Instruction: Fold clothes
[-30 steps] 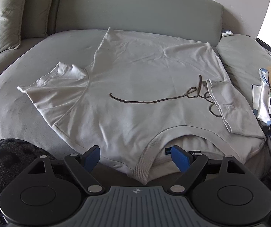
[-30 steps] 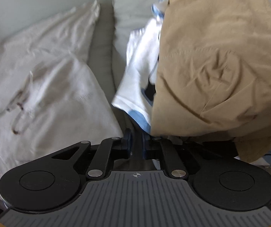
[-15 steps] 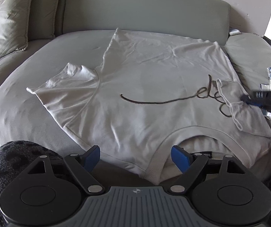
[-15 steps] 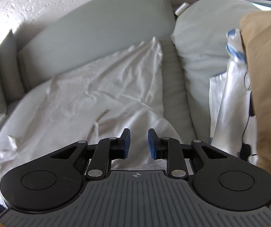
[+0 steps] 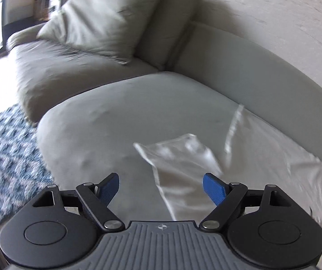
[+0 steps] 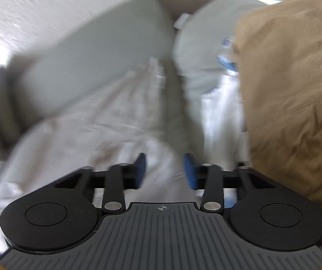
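A pale grey T-shirt (image 5: 262, 157) lies spread flat on the grey sofa seat (image 5: 120, 112). In the left wrist view its left sleeve (image 5: 179, 155) points toward me, and my left gripper (image 5: 161, 186) is open and empty just short of the sleeve's edge. In the blurred right wrist view the same shirt (image 6: 107, 130) fills the lower left. My right gripper (image 6: 164, 171) is open and empty, low over the shirt's right side.
Grey cushions (image 5: 107, 22) lean at the sofa's back left. A blue patterned rug (image 5: 5, 157) lies on the floor to the left. A tan garment (image 6: 291, 94) and a white and blue one (image 6: 224, 103) are piled to the right of the shirt.
My left gripper has swung left, from the collar toward the left sleeve. My right gripper's jaws have opened from shut to wide, and it has moved over the shirt's right side.
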Available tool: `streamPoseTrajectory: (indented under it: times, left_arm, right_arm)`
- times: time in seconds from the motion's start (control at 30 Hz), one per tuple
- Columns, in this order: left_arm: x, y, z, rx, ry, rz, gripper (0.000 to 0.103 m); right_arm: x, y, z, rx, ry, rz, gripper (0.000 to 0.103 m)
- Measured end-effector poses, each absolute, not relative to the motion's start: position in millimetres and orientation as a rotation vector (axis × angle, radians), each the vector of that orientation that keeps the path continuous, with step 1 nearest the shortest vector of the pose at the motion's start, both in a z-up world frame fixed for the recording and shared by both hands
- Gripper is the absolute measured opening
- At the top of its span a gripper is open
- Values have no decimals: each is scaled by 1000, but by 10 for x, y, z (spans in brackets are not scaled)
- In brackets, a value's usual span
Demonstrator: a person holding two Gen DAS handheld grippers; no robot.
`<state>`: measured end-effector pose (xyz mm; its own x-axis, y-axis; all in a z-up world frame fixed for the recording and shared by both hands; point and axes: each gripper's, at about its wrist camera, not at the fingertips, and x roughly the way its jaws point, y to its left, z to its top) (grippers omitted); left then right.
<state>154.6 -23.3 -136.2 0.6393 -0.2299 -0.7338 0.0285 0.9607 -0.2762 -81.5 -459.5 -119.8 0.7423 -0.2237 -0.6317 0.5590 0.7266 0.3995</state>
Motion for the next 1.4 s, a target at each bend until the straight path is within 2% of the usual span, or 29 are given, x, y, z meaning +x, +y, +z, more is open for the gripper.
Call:
streamPoseTrajectory:
  times: [0.13,0.2,0.43,0.5,0.57,0.73,0.77,0.9,1.0,1.03,1.07,1.2,1.4]
  left_arm:
    - [1887,48,-1466,-401,915,-71,73]
    - [2057,188,-1517,-478,938,-31,67]
    - [2326,335,-1612,-613,949,-1,66]
    - [2360,313,-1627,-641,943,-69,54]
    - [2403,294,-1693,-694,981,-98,48]
    - [2467,288,-1791,-750,1002,-87,48]
    - [2487,299,-1817,-765,999,-89,44]
    - [2523,351,-1918,-825,997,-52,19]
    - [2492,391,-1938,-862,987,-21,11]
    - [2474,381,-1914,-846,974,-18,8]
    - [2456,372,-1890,-829,961,-15,0]
    - [2331,131,-1594,-597,823,-135,0]
    - [1846,-788,-1069,21,610,-483,0]
  right_arm:
    - [-850,-4431,-1144,684,543,-265,50]
    - [-808,-4374,-1179,720,556,-189,50]
    - [-750,-4375,-1191,756,554,-172,52]
    - [-780,-4395,-1212,776,561,-179,52]
    - [-779,-4417,-1237,797,565,-183,52]
    - [-820,-4453,-1242,801,560,-190,53]
    - [-826,-4459,-1243,802,560,-192,53]
    - [-823,-4469,-1255,810,562,-196,53]
    - [-823,-4475,-1261,812,562,-200,53]
    - [-824,-4480,-1261,814,561,-199,53]
    - [-825,-4485,-1262,816,560,-199,53]
    - [-837,-4495,-1262,819,557,-210,53]
    - [-877,-4538,-1265,855,543,-214,53]
